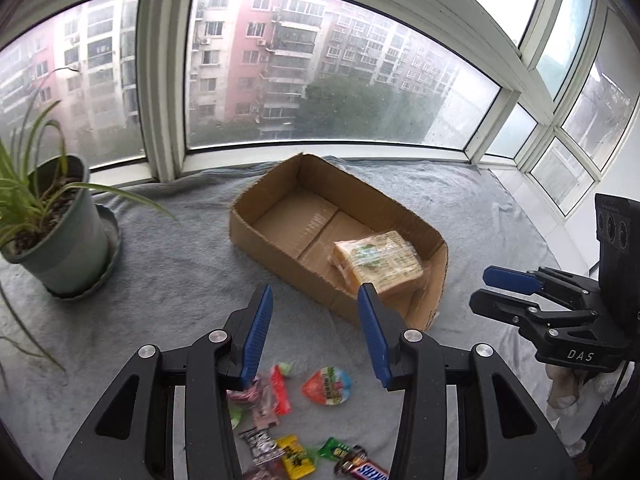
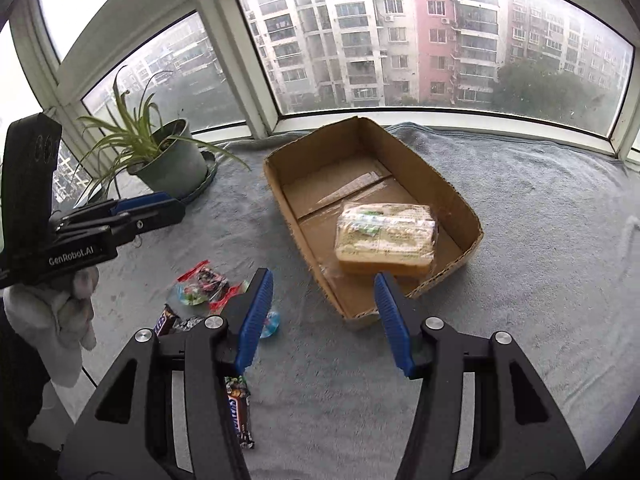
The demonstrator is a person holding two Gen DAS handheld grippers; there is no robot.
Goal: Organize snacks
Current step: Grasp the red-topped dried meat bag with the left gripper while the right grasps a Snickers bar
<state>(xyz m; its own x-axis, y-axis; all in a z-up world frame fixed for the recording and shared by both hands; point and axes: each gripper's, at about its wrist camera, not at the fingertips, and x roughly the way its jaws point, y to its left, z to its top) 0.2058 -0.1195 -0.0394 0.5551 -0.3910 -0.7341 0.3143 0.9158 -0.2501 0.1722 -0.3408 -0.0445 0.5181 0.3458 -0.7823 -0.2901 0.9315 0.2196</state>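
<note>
An open cardboard box (image 1: 272, 240) (image 2: 460, 196) lies on the grey cloth. A wrapped pack of sliced bread (image 1: 378, 264) (image 2: 386, 236) lies in its near end. My left gripper (image 1: 316, 332) is open and empty, above a scatter of small snacks: a round jelly cup (image 1: 327, 387), red and pink wrappers (image 1: 278, 390), a yellow packet (image 1: 296, 458) and a Snickers bar (image 1: 362, 468). My right gripper (image 2: 324, 320) is open and empty, just in front of the box. Another Snickers bar (image 2: 240, 412) lies below its left finger. The small snacks (image 2: 202, 284) lie to its left.
A potted spider plant (image 1: 60, 232) (image 2: 168, 160) in a grey pot stands on a saucer at the left. Windows close off the back of the sill. The right gripper also shows in the left wrist view (image 1: 508, 284), and the left gripper in the right wrist view (image 2: 160, 208).
</note>
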